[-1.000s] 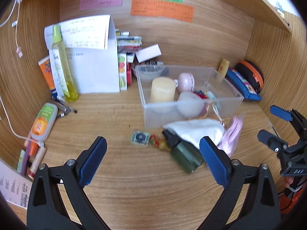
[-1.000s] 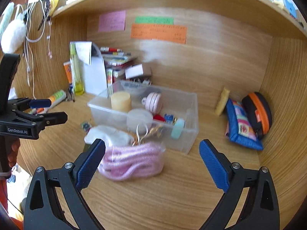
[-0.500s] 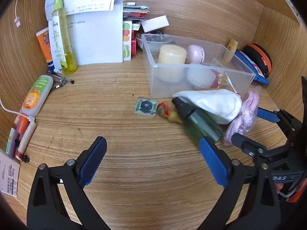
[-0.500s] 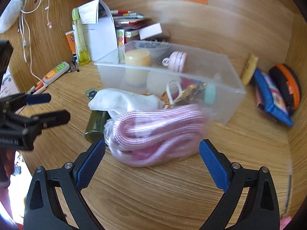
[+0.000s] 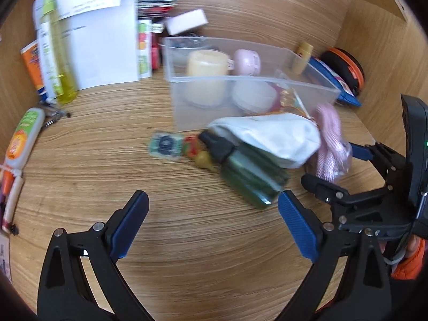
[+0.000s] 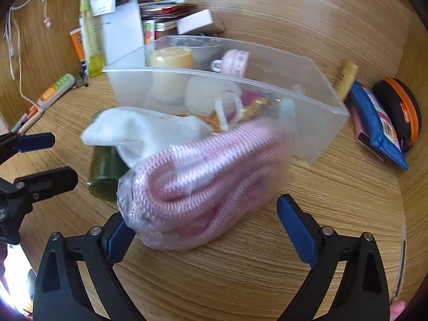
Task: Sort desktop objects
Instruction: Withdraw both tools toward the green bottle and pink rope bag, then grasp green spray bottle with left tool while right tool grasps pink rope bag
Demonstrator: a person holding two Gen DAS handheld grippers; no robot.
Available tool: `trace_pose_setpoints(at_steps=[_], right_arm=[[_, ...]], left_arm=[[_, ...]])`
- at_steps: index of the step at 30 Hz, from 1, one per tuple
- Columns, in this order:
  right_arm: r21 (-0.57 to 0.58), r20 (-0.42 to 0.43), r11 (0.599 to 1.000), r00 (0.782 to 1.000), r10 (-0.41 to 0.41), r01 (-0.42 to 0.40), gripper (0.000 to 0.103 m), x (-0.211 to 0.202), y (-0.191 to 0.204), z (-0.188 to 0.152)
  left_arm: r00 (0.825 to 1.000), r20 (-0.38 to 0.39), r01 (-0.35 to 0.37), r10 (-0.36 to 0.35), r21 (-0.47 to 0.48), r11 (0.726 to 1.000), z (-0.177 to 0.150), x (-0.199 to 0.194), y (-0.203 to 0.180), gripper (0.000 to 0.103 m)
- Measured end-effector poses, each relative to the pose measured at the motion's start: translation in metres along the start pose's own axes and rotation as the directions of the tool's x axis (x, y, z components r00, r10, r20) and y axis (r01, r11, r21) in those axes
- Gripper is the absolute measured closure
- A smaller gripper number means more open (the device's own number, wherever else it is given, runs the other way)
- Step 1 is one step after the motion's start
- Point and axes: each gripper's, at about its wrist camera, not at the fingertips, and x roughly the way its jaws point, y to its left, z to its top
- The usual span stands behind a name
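Note:
A clear plastic bin holds a cream candle, a pink round case and small items. In front of it lie a bagged pink rope, a white cloth pouch and a dark green bottle. My right gripper is open, its jaws standing on either side of the pink rope bag. My left gripper is open and empty, near the base of the green bottle.
A small patterned square and a red-yellow trinket lie left of the bottle. A yellow-green bottle, white paper box, books, a tube and pens sit left. A blue pouch and orange-black case sit right.
Both grippers have moved forward and down towards the pile. The right gripper has closed in on the pink rope bag until its jaws stand on either side of it. Nothing has been grasped.

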Motion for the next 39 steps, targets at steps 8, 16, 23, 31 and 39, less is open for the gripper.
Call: trace_pose_setpoints(at_steps=[8, 16, 23, 31, 39], right_arm=[[0.062, 0.009, 0.998, 1.0, 0.021, -0.021, 0.019, -0.012, -0.039, -0.013], [0.105, 0.03, 0.993, 0.999, 0.04, -0.043, 0.048, -0.023, -0.067, -0.021], [0.088, 0.044, 0.995, 0.998, 0.05, -0.054, 0.048, -0.018, -0.066, -0.006], [0.014, 0.005, 0.999, 0.999, 0.051, -0.051, 0.048, 0.009, -0.043, 0.012], [0.048, 0.002, 0.997, 0.999, 0.053, -0.054, 0.077, 0.011, -0.051, 0.013]], left_arm=[[0.999, -0.041, -0.022, 0.024, 0.053, 0.998, 0.01, 0.026, -0.028, 0.005], [0.997, -0.046, -0.065, 0.064, -0.008, 0.998, 0.016, 0.038, -0.019, 0.005], [0.995, -0.039, -0.098, 0.096, -0.038, 0.995, 0.017, 0.036, -0.004, 0.005], [0.992, -0.024, -0.123, 0.123, -0.024, 0.992, 0.027, 0.044, -0.007, 0.005], [0.993, -0.013, -0.116, 0.116, 0.004, 0.993, 0.026, 0.046, -0.01, 0.034]])
